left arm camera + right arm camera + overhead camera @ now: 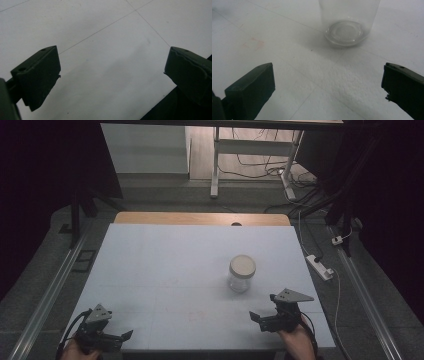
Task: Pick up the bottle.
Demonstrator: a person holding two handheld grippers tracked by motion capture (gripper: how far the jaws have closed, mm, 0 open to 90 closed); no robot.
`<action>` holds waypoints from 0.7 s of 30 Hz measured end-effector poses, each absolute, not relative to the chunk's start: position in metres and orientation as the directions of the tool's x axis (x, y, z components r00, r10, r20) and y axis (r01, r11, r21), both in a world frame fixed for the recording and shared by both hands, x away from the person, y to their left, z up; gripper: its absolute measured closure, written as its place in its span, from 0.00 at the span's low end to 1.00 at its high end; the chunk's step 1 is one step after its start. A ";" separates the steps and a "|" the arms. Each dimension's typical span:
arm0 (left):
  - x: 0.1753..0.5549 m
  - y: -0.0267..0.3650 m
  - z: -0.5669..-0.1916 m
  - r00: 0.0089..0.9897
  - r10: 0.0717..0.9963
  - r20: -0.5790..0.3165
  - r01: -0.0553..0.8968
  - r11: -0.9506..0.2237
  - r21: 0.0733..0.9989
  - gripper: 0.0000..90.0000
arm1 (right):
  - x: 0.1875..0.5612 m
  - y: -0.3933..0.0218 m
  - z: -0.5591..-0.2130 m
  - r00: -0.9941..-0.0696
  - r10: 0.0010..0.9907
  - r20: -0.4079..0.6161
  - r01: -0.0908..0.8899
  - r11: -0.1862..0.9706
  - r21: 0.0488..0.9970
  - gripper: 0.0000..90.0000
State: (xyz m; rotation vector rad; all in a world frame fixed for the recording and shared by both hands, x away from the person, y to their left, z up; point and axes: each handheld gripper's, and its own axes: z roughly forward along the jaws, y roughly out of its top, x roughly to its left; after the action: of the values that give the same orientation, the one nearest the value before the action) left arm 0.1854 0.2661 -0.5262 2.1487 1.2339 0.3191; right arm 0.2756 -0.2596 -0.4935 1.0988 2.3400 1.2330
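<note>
Approach step: right gripper (260,320) is facing the lidded clear jar (241,274), jaws wide and empty, left gripper (122,337) likewise idling; next, advancing to straddle it.

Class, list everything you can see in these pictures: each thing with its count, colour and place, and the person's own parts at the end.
jar: one, clear with a pale lid, upright on the table, right of centre, ahead of the right gripper
table: one, white top with a wooden far edge, middle of the high view
power strip: one, white, on the floor right of the table
desk frame: one, white legs, beyond the table
cables: several, dark, on the floor at the back
left gripper: one, black, open, near left corner
right gripper: one, black, open, near right, facing the jar
hands: two, at the near edge, holding the grippers
</note>
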 end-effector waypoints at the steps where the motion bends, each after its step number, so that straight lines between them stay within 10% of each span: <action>1: 0.185 0.266 -0.526 0.532 0.841 -0.099 0.688 -0.361 0.630 0.01 | 0.278 -0.259 -0.493 -0.671 0.735 0.102 0.498 0.344 0.796 0.00; 21: 0.185 0.267 -0.526 0.530 0.841 -0.109 0.689 -0.353 0.633 0.01 | 0.312 -0.239 -0.493 -0.643 0.757 0.113 0.547 0.352 0.759 0.00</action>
State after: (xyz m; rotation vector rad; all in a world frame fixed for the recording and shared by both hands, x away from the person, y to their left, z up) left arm 0.1855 0.2675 -0.5259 2.1385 1.2351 0.3111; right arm 0.3121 -0.2386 -0.4932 1.1672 2.3586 1.1723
